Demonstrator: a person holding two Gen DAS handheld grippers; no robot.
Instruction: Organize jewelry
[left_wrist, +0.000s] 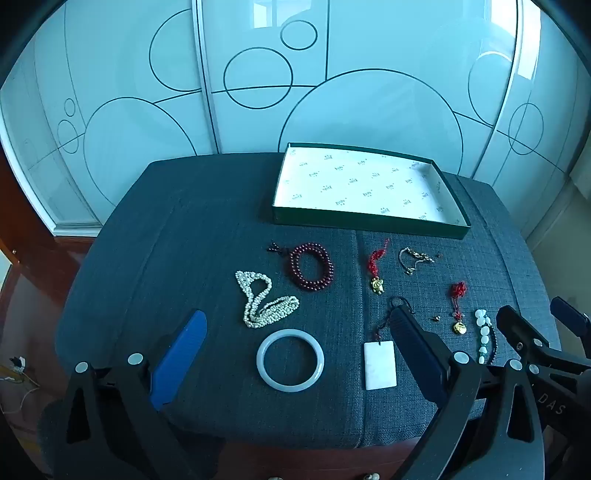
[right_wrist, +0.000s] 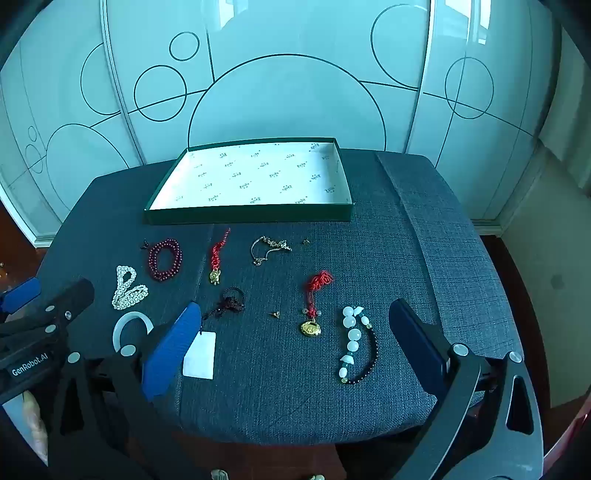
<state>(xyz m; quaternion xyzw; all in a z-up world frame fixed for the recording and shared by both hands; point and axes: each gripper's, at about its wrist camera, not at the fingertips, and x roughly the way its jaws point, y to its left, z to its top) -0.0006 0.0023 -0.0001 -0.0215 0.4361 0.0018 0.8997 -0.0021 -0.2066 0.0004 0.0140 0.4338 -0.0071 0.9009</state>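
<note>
Jewelry lies on a dark grey cushion (left_wrist: 184, 258). A white jade bangle (left_wrist: 290, 359), a pearl necklace (left_wrist: 264, 299), a dark red bead bracelet (left_wrist: 311, 266) and a white rectangular pendant (left_wrist: 380, 364) lie before my open, empty left gripper (left_wrist: 295, 336). My open, empty right gripper (right_wrist: 291, 325) is above a gold locket on red cord (right_wrist: 311, 326), a white-and-dark bead bracelet (right_wrist: 356, 345) and a tiny earring (right_wrist: 274, 314). An empty green tray (right_wrist: 251, 215) with a white lining sits at the back.
A red-corded gold charm (right_wrist: 216, 275), a thin gold chain (right_wrist: 267, 247) and a small stud (right_wrist: 306, 242) lie in front of the tray. White sliding doors with circle patterns (right_wrist: 288, 92) stand behind. The cushion's front edge (right_wrist: 295, 432) drops to wood below.
</note>
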